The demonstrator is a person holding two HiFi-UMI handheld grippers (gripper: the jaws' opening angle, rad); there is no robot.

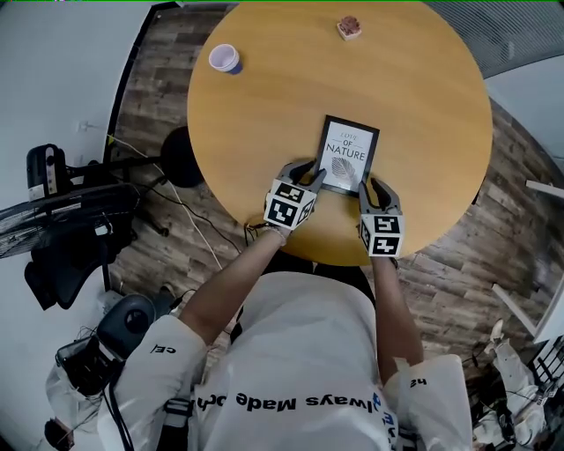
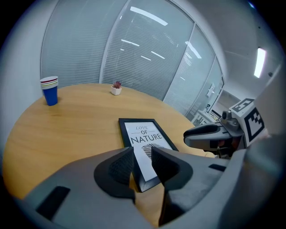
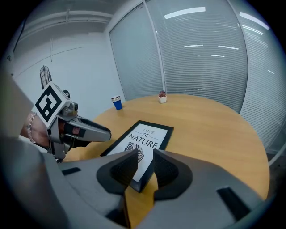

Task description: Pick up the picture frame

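– While the picture frame (image 1: 349, 154) lies flat, what print is legible?
– "LOVE OF NATURE" above a dark leaf-like graphic, on white inside a black border.
– Position?
– On the round wooden desk (image 1: 423, 106), with its near short edge just inside the desk's near rim.
– Counts?
– One frame. One stack of paper cups (image 1: 225, 59), blue outermost. One small potted plant (image 1: 350, 27). Cups and plant sit at the far side, well apart from the frame, with bare wood all round it.
– Fingers?
– At the near-left corner, the left gripper (image 1: 315, 176); at the near-right corner, the right gripper (image 1: 368, 187). Each pair of fingers stands a narrow gap apart and grips nothing; a frame corner shows in each gap.
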